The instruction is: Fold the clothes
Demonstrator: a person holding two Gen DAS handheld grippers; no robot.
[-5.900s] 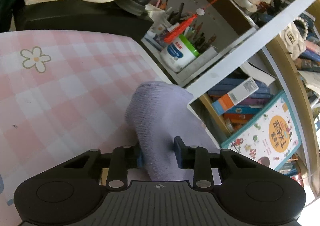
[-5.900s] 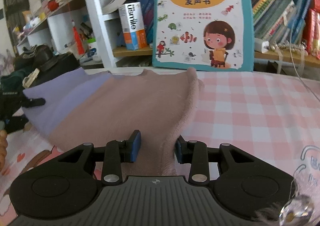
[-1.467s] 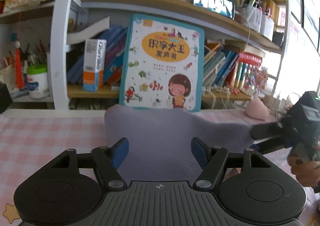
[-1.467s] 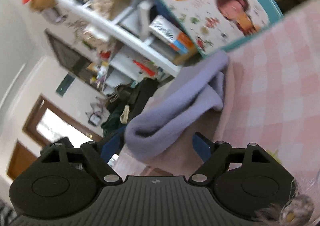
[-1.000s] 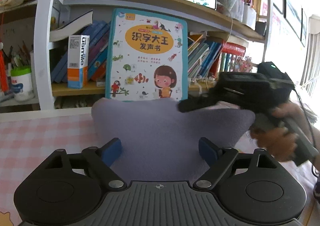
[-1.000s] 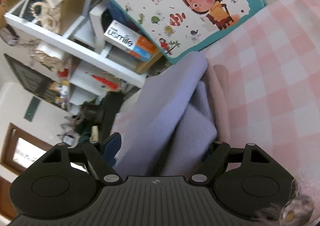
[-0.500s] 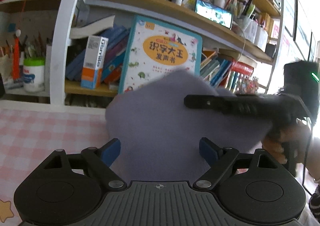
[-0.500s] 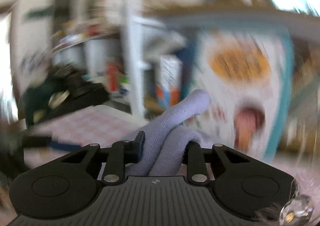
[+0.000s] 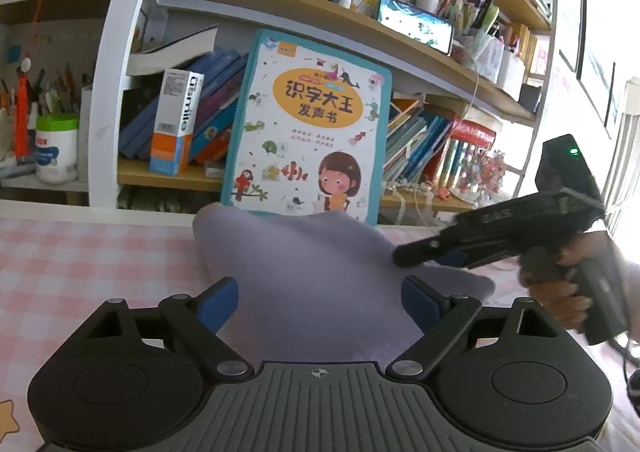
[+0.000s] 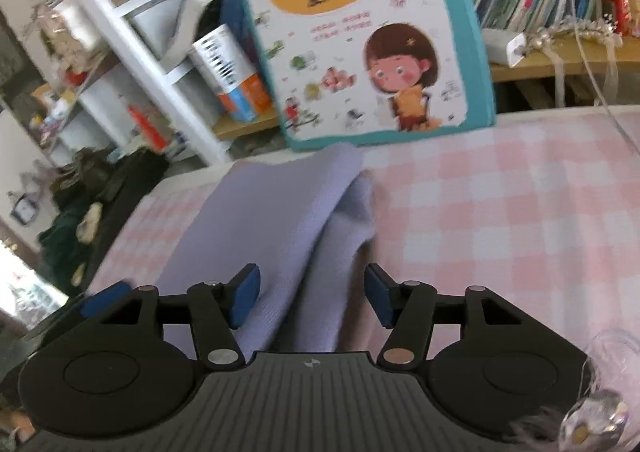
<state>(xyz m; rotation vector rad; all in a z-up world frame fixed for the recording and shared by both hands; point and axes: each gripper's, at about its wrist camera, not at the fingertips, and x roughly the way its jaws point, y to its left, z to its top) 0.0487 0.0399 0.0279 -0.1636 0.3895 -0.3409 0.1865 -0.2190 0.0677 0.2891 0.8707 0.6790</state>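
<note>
— Where is the garment relative to your two tools?

— The folded lavender knit garment (image 9: 320, 272) lies on your pink-and-white checked tablecloth (image 9: 80, 252), near the back edge of the surface, just in front of the teal-bordered children's picture book (image 9: 312, 124) that leans on the wooden bookshelf (image 9: 280, 0). Your left gripper (image 9: 320, 302) has it running between its blue-padded fingers (image 9: 218, 302), which stand wide apart and clear of the cloth on both sides: released, nothing grasped.

— And your right one?

— In the right wrist view the garment (image 10: 272, 220) shows as two stacked folds reaching from the book (image 10: 360, 32) back between the fingers of your right gripper (image 10: 310, 298). Its jaws have just been opening; the cloth sits in the gap, but the pads (image 10: 244, 294) do not press on it, so it has let go. From the left view, your right gripper (image 9: 416, 254) hovers at the garment's right end, tips just above the fabric, held in your hand (image 9: 560, 288).
</note>
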